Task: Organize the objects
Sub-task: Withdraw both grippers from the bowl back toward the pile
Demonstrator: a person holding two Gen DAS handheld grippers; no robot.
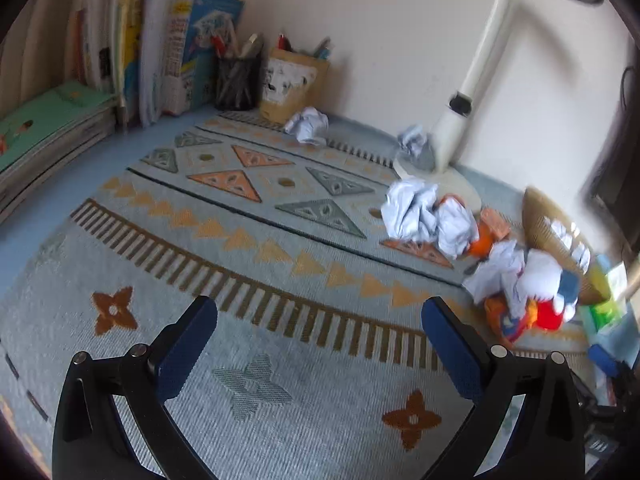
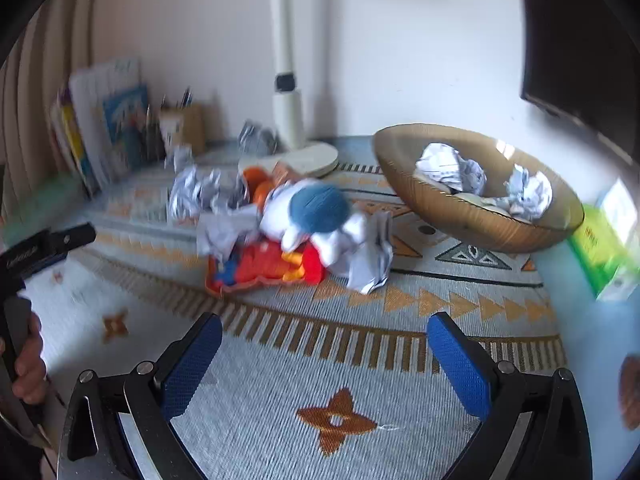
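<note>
A pile of crumpled paper balls (image 1: 424, 216) and a soft toy (image 2: 316, 208) with a blue head, white body and red-orange parts lies on the patterned mat (image 1: 256, 264). A tilted wooden bowl (image 2: 484, 228) at the right holds crumpled papers (image 2: 452, 168). Two more paper balls (image 1: 308, 126) sit near the back wall. My left gripper (image 1: 320, 312) stands open over bare mat, the pile ahead and to its right. My right gripper (image 2: 324, 328) is open too, just short of the toy pile, nothing between its fingers.
A white desk lamp (image 1: 476, 92) stands at the back with its base (image 2: 312, 158) beside the pile. Books (image 1: 132, 44), a stack of magazines (image 1: 44, 136) and two pen holders (image 1: 240, 80) line the back left. A green box (image 2: 600, 248) sits at the right. A hand (image 2: 28, 368) holds the left gripper.
</note>
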